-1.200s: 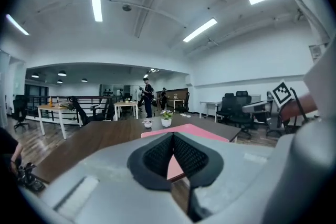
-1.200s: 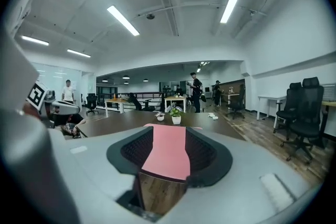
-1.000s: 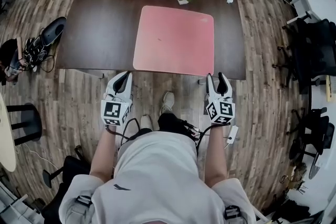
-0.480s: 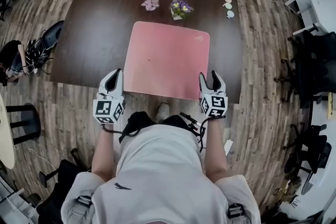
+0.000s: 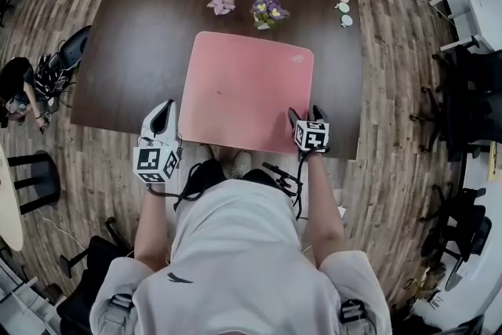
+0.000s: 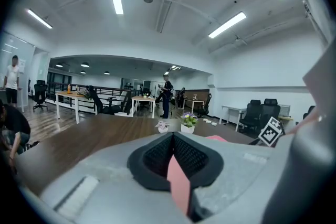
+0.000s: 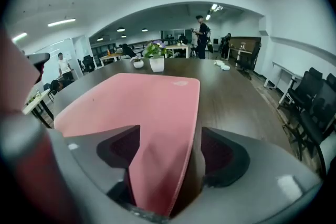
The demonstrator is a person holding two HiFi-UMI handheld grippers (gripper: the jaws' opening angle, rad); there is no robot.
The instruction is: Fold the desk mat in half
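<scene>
A pink desk mat lies flat on the dark brown table. My left gripper is at the mat's near left corner. In the left gripper view its jaws stand close together with a narrow pink strip of mat pinched between the black pads, and more mat shows beyond. My right gripper is over the near right corner. Its jaws are opening wide, with the mat's right edge lying between them and the pads not touching it.
A potted purple flower, a small pink flower and a few small pale items sit along the table's far side. Black office chairs stand to the right, cables and gear on the floor to the left.
Both grippers came forward from over the floor to the mat's near corners. The right jaws have spread wider. The mat itself has not shifted.
</scene>
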